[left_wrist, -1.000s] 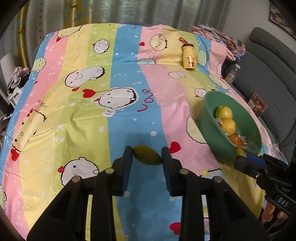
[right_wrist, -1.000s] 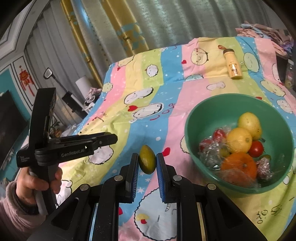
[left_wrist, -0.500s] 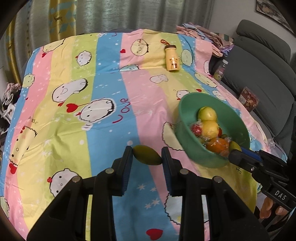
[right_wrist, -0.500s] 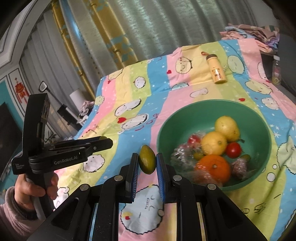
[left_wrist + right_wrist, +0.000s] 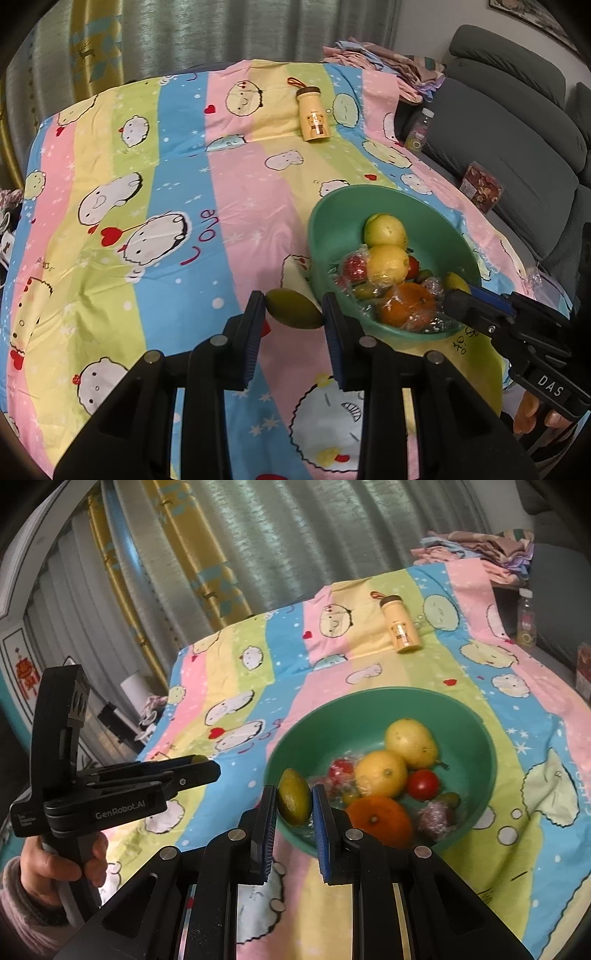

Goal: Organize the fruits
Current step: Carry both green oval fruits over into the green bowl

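Right wrist view showed our right gripper [image 5: 294,802] clamping an upright green fruit [image 5: 294,802], seemingly over the green bowl's [image 5: 476,734] near rim.

A home living room — a grey upholstered sofa [image 5: 517,122] runs along one side, with folded clothes [image 5: 384,61] heaped at its far end. Long grey and gold curtains [image 5: 258,542] hang behind a surface draped in a striped cartoon bedsheet [image 5: 166,177]. A red paper ornament [image 5: 25,672] decorates a panelled wall — domestic, not commercial.
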`<action>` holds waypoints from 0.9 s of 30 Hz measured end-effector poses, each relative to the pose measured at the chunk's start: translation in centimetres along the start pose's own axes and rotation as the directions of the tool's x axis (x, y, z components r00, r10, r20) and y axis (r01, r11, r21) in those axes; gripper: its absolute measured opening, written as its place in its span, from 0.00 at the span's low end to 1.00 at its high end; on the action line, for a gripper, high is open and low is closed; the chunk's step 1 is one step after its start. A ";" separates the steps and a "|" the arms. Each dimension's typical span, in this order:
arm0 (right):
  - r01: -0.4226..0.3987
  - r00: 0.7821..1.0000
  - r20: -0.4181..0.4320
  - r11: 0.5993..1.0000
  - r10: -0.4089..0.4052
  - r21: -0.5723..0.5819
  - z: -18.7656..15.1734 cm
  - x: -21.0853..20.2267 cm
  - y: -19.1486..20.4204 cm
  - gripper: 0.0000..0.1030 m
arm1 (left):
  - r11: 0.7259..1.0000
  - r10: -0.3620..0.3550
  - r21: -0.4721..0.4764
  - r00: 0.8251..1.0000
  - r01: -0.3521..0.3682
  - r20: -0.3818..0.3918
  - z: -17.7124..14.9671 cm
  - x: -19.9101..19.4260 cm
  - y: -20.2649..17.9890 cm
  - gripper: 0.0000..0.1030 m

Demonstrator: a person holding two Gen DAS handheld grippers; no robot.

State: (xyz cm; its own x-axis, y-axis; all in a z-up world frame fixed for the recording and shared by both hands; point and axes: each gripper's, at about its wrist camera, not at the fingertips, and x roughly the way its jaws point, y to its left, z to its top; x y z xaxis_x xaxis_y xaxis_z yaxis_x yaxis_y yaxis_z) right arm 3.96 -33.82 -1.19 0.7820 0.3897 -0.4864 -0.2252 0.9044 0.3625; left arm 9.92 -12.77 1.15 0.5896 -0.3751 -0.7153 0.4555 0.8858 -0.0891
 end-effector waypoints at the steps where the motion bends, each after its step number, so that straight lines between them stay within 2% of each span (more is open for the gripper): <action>1: 0.012 1.000 0.003 1.000 -0.012 -0.003 0.1 0.0 -0.1 0.20 | 1.000 -0.003 0.005 1.000 0.003 0.000 0.1 0.2 -0.3 0.31; 15: 0.120 0.992 0.026 0.993 -0.120 -0.008 2.4 0.0 -2.6 0.20 | 0.998 -0.028 0.058 0.999 0.029 -0.015 2.2 2.8 -3.3 0.31; 19: 0.181 0.983 0.022 0.982 -0.181 -0.043 3.2 0.5 -2.7 0.20 | 0.998 -0.019 0.060 1.000 0.020 -0.020 2.7 3.5 -3.7 0.31; 27: 0.181 0.983 0.006 0.980 -0.181 -0.078 4.9 1.8 -2.5 0.20 | 0.997 -0.016 0.069 0.999 0.018 -0.037 3.3 4.8 -4.4 0.31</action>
State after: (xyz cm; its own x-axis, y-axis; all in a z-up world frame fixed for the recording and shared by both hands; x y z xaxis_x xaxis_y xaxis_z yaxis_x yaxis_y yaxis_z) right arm 8.78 -36.28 0.97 0.8132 0.2181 -0.5396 -0.1241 0.9708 0.2054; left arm 12.99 -19.37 0.37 0.5572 -0.3788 -0.7390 0.5113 0.8577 -0.0541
